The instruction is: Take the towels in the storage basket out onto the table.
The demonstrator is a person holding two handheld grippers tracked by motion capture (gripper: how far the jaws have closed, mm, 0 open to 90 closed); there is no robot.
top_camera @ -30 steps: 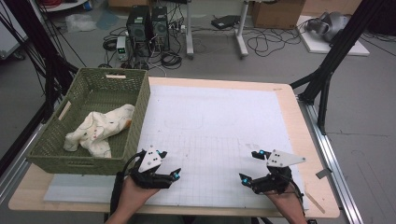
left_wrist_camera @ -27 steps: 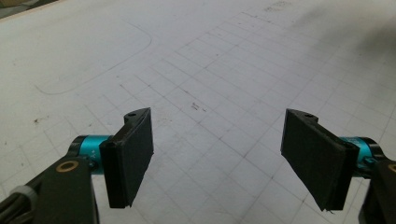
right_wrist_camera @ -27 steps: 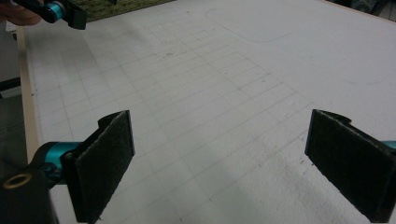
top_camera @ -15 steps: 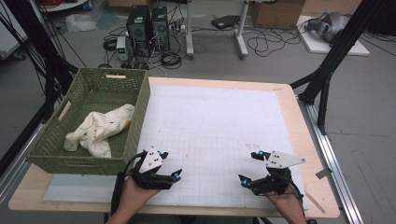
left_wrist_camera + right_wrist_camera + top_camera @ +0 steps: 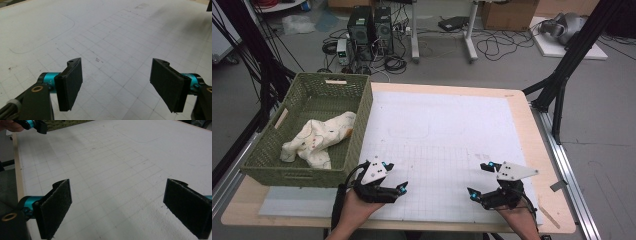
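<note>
The left gripper (image 5: 394,177) rests low at the near edge of the surface (image 5: 447,90), just beside the near right corner of the basket (image 5: 362,107), its jaws spread wide with nothing between them — in the left gripper view (image 5: 116,83) only the gridded white mat (image 5: 107,37) lies between the two black pads. The right gripper (image 5: 479,180) sits well apart from it, toward the near right of the mat (image 5: 442,130), and it too stands wide and empty; the right gripper view (image 5: 117,207) looks across bare grid lines toward the other gripper (image 5: 32,124) far off at the top left.

The cloth (image 5: 319,140) (cream, with small coloured marks) lies crumpled inside the green woven basket, on its floor toward the right wall — apart from both grippers. The basket stands on the left part of the surface, its right wall just at the mat's left edge.
</note>
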